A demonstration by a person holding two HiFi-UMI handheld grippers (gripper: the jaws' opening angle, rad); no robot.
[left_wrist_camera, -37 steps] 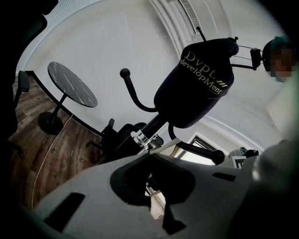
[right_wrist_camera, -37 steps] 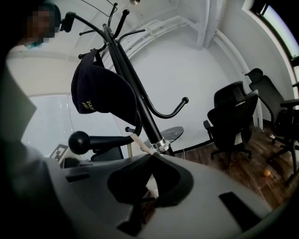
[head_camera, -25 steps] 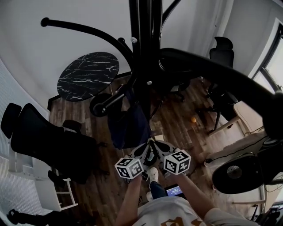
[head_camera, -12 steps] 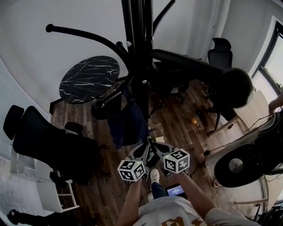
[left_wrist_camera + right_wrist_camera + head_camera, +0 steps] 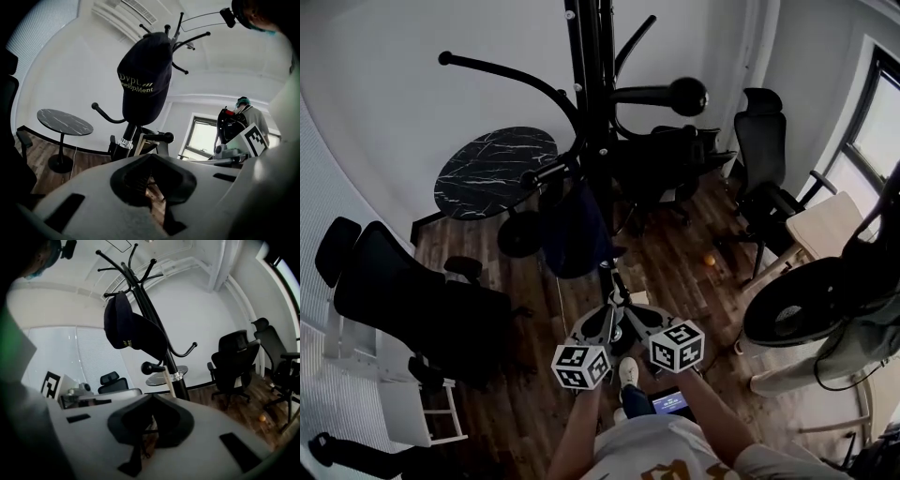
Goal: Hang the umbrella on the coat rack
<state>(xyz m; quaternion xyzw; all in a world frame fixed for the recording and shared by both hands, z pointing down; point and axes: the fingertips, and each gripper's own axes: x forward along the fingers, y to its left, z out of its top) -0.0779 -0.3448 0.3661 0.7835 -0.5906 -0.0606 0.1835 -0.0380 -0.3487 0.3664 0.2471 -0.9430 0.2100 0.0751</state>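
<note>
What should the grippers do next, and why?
Probably look around for the umbrella first. The left gripper and right gripper are both shut on nothing and point at the rack. It shows only a cap, and I can't make out an umbrella anywhere.

The coat rack (image 5: 589,84) is seen as black metal, smooth, with a faint sheen. The cap (image 5: 143,77) is made of dark matt cloth. The round table top (image 5: 495,171) looks like polished black marble, veined in white. The floor (image 5: 670,267) is laid with brown wood planks. The left gripper (image 5: 151,158) and the right gripper (image 5: 151,398) are shelled in pale matt plastic.
</note>
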